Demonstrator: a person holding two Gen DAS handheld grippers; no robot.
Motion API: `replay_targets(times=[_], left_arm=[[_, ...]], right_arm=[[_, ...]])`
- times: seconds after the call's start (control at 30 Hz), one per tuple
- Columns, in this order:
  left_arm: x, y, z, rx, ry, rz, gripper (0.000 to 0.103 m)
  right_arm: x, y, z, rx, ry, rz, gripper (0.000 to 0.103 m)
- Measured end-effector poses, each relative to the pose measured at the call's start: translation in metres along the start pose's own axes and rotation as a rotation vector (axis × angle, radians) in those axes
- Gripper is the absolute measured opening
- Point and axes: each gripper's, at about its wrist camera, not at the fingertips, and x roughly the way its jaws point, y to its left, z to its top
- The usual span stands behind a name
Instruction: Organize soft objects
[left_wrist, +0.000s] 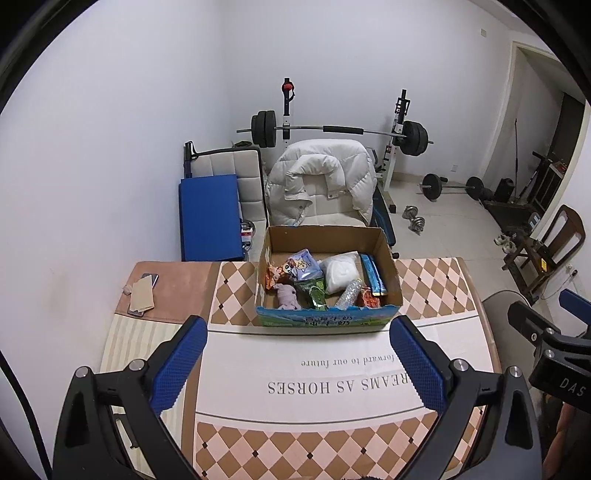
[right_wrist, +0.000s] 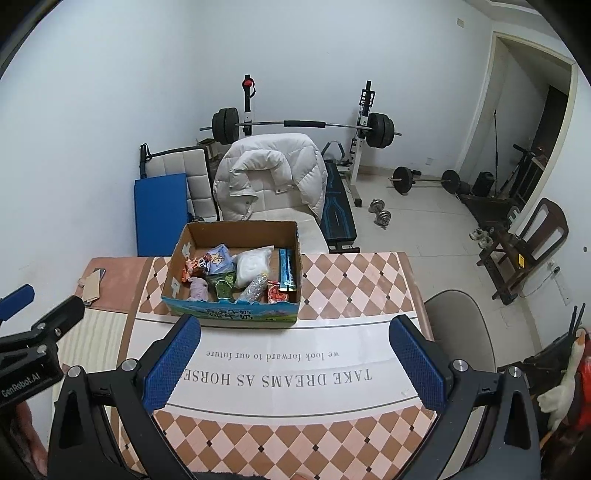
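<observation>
An open cardboard box (left_wrist: 390, 275) (right_wrist: 179, 254) stands on the table's far side. It holds a purple plush toy (left_wrist: 287, 295) (right_wrist: 198, 288), a white soft pack (left_wrist: 340, 273) (right_wrist: 253, 266), several snack packets, a blue packet (left_wrist: 372, 275) (right_wrist: 287, 273) and a crumpled clear bottle (left_wrist: 349, 293) (right_wrist: 255, 288). My left gripper (left_wrist: 299, 354) is open and empty, above the table in front of the box. My right gripper (right_wrist: 295, 350) is open and empty, also in front of the box.
The table (left_wrist: 295, 387) has a checked cloth with printed text. A phone and card (left_wrist: 142, 291) lie at its far left. A chair with a white puffer jacket (left_wrist: 321, 184) stands behind the box. A beige chair (right_wrist: 458, 325) is at the right. Gym weights lie beyond.
</observation>
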Motion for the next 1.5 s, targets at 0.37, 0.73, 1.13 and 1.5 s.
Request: replay_targets(times=[0.37,0.73,1.13,1.5], left_arm=[[0.026,0.0,0.009,0.004,0.022,0.022,0.101],[0.03,0.0,0.01,0.009,0.015,0.019,0.101],[0.03,-0.001,0.011,0.011,0.021,0.004,0.101],[0.031,0.0,0.012,0.013,0.015,0.004,0.101]], right_arm=[[0.037,0.0,0.011,-0.006,0.04,-0.002,0.103],[0.048,-0.001,0.021,-0.022,0.027,-0.002,0.103],[0.046,0.009,0.019,-0.04,0.019,0.002,0.103],[0.046,0.011,0.019,-0.041,0.019,0.004,0.103]])
